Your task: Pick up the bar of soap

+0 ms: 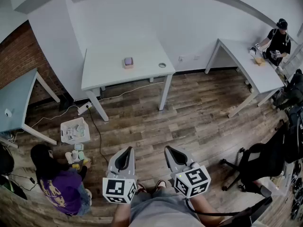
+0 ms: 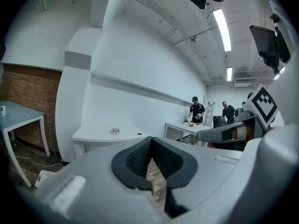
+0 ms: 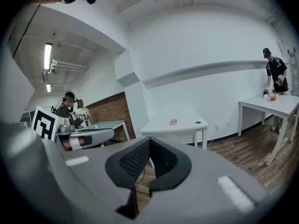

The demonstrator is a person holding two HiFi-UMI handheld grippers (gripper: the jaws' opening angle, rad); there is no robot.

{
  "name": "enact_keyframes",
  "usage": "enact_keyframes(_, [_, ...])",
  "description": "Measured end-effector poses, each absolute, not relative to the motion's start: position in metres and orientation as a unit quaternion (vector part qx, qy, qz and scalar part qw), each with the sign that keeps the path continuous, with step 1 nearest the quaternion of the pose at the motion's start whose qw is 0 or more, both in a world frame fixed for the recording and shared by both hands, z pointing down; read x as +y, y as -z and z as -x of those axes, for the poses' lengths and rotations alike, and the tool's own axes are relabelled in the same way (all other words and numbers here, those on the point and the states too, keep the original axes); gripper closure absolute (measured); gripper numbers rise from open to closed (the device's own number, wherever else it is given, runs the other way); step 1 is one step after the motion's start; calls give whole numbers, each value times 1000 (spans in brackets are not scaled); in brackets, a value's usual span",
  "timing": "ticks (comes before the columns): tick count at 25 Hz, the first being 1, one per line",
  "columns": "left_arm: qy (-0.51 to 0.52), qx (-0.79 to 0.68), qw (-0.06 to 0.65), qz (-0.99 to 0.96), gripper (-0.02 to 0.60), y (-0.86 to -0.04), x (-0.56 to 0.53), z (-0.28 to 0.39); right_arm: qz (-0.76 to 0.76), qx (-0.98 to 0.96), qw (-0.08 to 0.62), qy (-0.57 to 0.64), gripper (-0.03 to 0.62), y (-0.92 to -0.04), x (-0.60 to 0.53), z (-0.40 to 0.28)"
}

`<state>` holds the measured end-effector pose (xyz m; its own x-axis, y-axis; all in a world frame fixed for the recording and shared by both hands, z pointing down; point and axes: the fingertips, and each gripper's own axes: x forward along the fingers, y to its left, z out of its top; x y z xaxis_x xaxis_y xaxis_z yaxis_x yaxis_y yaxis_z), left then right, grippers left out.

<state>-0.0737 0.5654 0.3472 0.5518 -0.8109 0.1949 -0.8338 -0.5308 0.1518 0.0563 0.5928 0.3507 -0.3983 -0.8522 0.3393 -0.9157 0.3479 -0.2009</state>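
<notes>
At the bottom of the head view, close to the person's body, the left gripper and right gripper are held side by side above the wooden floor. Each has its jaws pressed together with nothing between them. Off to the left, a crouching person sits beside a small box of items. Beyond, well apart from both grippers, the bar of soap lies on the white table, near a small round object. Farthest right, another person stands at a second table.

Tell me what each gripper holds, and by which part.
Nothing is held. The left gripper and right gripper are both shut and empty; the bar of soap sits on the far white table.
</notes>
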Motion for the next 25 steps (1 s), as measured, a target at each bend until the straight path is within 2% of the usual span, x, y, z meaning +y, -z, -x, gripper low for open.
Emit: enact_keyframes(25, [-57, -470, 108, -874, 584, -352, 525, -16, -496, -841, 81, -198, 591, -375, 548, -125])
